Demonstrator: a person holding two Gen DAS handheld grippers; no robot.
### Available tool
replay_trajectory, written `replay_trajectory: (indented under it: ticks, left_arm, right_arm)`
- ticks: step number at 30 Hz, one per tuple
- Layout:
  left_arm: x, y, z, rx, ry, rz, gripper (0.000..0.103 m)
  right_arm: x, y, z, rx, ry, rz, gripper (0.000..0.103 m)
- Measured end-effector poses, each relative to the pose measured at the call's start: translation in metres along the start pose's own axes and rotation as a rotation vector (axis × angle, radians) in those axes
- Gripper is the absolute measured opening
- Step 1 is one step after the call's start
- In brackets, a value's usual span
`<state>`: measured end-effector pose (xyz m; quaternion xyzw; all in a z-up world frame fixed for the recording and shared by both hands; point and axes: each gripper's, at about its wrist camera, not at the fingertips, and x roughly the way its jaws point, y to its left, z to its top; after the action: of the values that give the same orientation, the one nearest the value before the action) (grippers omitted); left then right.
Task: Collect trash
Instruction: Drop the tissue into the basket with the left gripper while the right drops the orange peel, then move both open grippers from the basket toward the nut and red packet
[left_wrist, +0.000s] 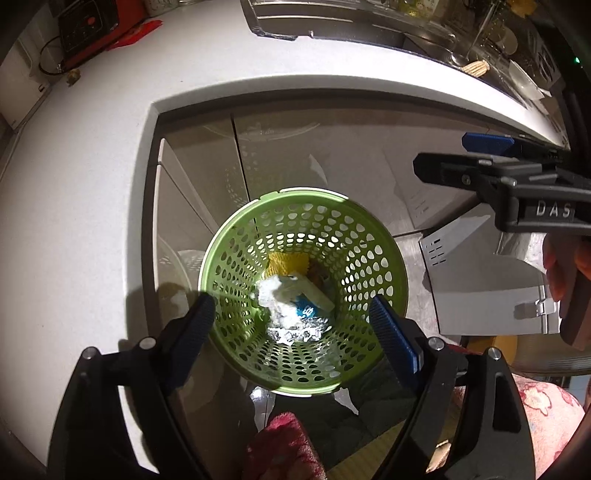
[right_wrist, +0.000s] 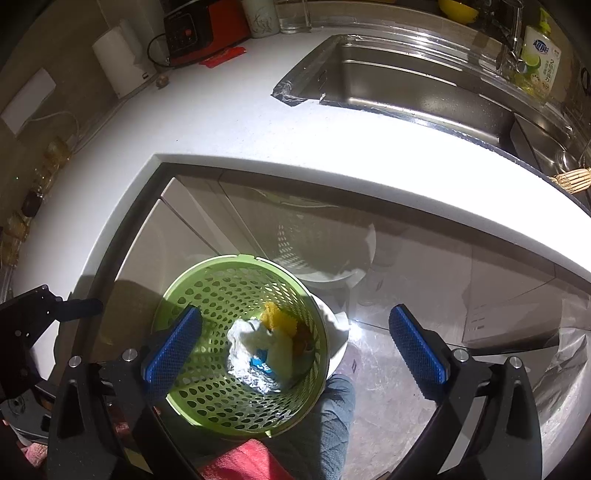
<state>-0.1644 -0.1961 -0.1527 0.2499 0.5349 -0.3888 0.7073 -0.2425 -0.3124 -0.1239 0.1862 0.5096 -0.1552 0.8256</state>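
Observation:
A green perforated basket (left_wrist: 236, 251) (right_wrist: 207, 288) stands on the floor below the counter's edge. Inside lie a yellow sponge-like piece (left_wrist: 288, 262) (right_wrist: 279, 317), crumpled white tissue (left_wrist: 271, 295) (right_wrist: 245, 338), foil (left_wrist: 295, 334) (right_wrist: 258, 384), a pale carton (left_wrist: 314, 295) and a blue-and-white packet (left_wrist: 306, 313) (right_wrist: 260, 360). My left gripper (left_wrist: 291, 314) hangs open above the basket's mouth with nothing between its blue pads. My right gripper (right_wrist: 295, 314) is open and empty too, one pad over the basket, the other over the floor. Its fingers (left_wrist: 487, 142) reach in at the right of the left wrist view.
A white L-shaped countertop (right_wrist: 229, 122) wraps round the basket, with glossy cabinet doors (right_wrist: 177, 240) below. A steel sink (right_wrist: 406, 81), a dish-soap bottle (right_wrist: 539, 62), a red-and-black appliance (right_wrist: 199, 27), a red wrapper (right_wrist: 223, 57) and a small brown lump (right_wrist: 161, 81) are on it.

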Motion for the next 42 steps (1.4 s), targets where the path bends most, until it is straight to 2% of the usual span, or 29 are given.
replay_trajectory:
  ticks: [3, 7, 14, 18, 27, 33, 42]
  left_arm:
    - [-0.009, 0.007, 0.001, -0.024, -0.045, 0.012, 0.090]
    - [-0.024, 0.017, 0.009, -0.040, -0.108, 0.033, 0.090]
    - [-0.040, 0.029, 0.023, -0.066, -0.163, 0.096, 0.091]
    - [-0.047, 0.039, 0.029, -0.093, -0.196, 0.107, 0.095]
    - [-0.045, 0.060, 0.045, -0.153, -0.202, 0.111, 0.095]
    - [-0.039, 0.079, 0.060, -0.195, -0.194, 0.121, 0.095]
    - [-0.030, 0.136, 0.109, -0.243, -0.222, 0.207, 0.095]
  right_arm:
    - [-0.001, -0.001, 0.002, -0.004, -0.004, 0.005, 0.100]
    - [-0.003, 0.002, 0.007, -0.018, -0.018, 0.018, 0.100]
    - [-0.010, 0.012, 0.023, -0.065, -0.056, 0.048, 0.100]
    - [-0.014, 0.018, 0.033, -0.101, -0.080, 0.066, 0.100]
    - [-0.016, 0.031, 0.057, -0.200, -0.129, 0.077, 0.100]
    - [-0.004, 0.036, 0.076, -0.237, -0.124, 0.093, 0.100]
    - [0.029, 0.048, 0.128, -0.270, -0.134, 0.121, 0.101]
